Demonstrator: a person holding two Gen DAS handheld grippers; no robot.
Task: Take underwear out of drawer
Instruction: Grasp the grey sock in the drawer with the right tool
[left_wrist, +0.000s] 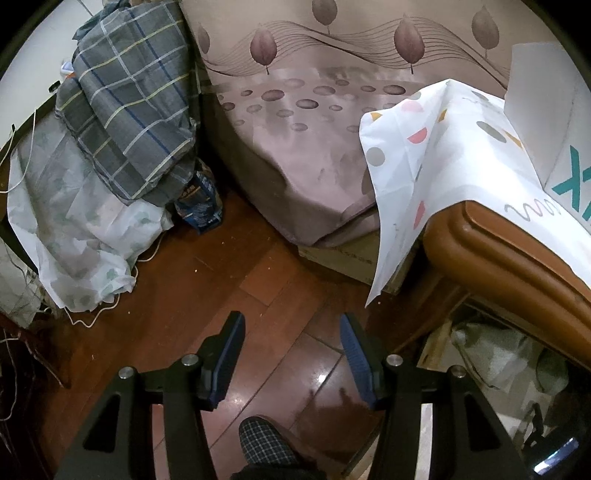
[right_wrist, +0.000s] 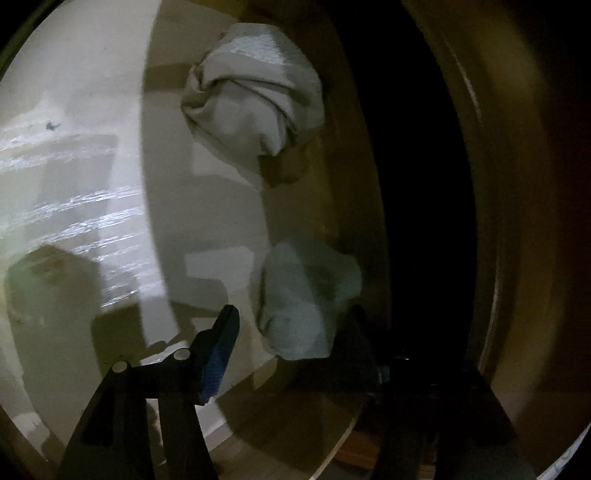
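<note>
1. In the right wrist view the drawer (right_wrist: 110, 110) is dim and blurred. The right finger of the right gripper (right_wrist: 291, 325) is lost in shadow against the dark cabinet front, so only the left finger's blue ribbed pad (right_wrist: 218, 363) reads clearly.
2. A pale greenish bundle of underwear (right_wrist: 306, 299) sits between the fingers. It is well clear of the left pad; whether the hidden right pad touches it I cannot tell, so the grip is uncertain.
3. A second, whitish bundle (right_wrist: 255, 99) lies farther back in the drawer, by its right wall.
4. Both bundles are soft, crumpled lumps of cloth with twisted folds and no clear long axis or heading.
5. The drawer floor is smooth, pale and streaked with glare.
6. The left gripper (left_wrist: 291, 328) hangs half-spread and empty over the glossy wood floor (left_wrist: 229, 273), near a bed (left_wrist: 295, 147) and a cabinet draped in spotted cloth (left_wrist: 424, 155).
</note>
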